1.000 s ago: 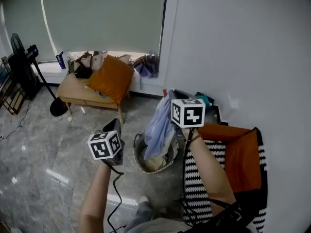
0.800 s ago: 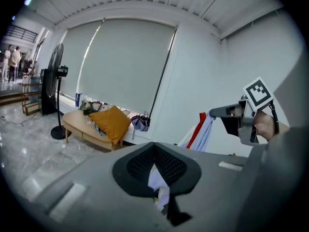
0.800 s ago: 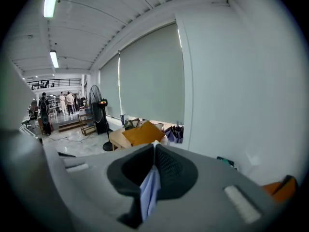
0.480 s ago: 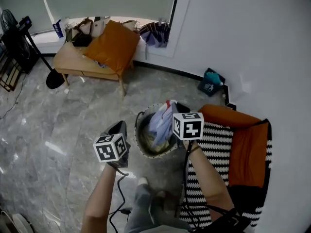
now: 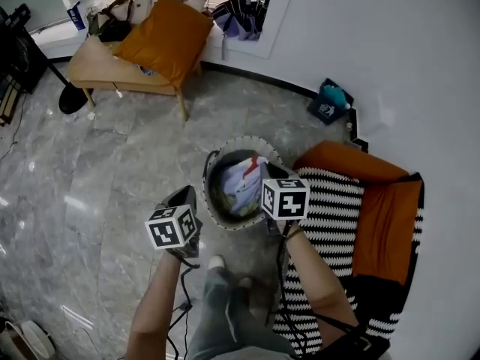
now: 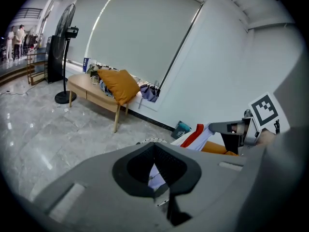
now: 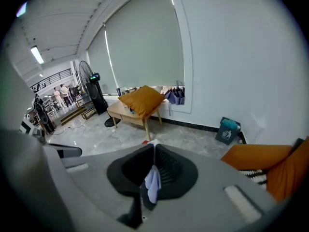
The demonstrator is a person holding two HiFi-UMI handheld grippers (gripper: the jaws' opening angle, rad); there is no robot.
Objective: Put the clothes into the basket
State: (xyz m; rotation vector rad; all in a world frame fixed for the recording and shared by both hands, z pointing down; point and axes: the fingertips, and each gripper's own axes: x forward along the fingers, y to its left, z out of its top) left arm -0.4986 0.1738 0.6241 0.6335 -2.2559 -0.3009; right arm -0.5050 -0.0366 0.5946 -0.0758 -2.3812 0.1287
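Marble floor [image 5: 112, 148], right tool [image 5: 265, 173] tilted down, gripping garment [image 5: 241, 183]

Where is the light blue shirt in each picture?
Head view: the light blue shirt is in the middle, inside the rim of the basket.
Left gripper view: it is right of centre, hanging from the right gripper.
Right gripper view: it is low in the centre, pinched between the shut jaws.
Shared landmark: the orange cushion on the wooden bench shows in all three views.
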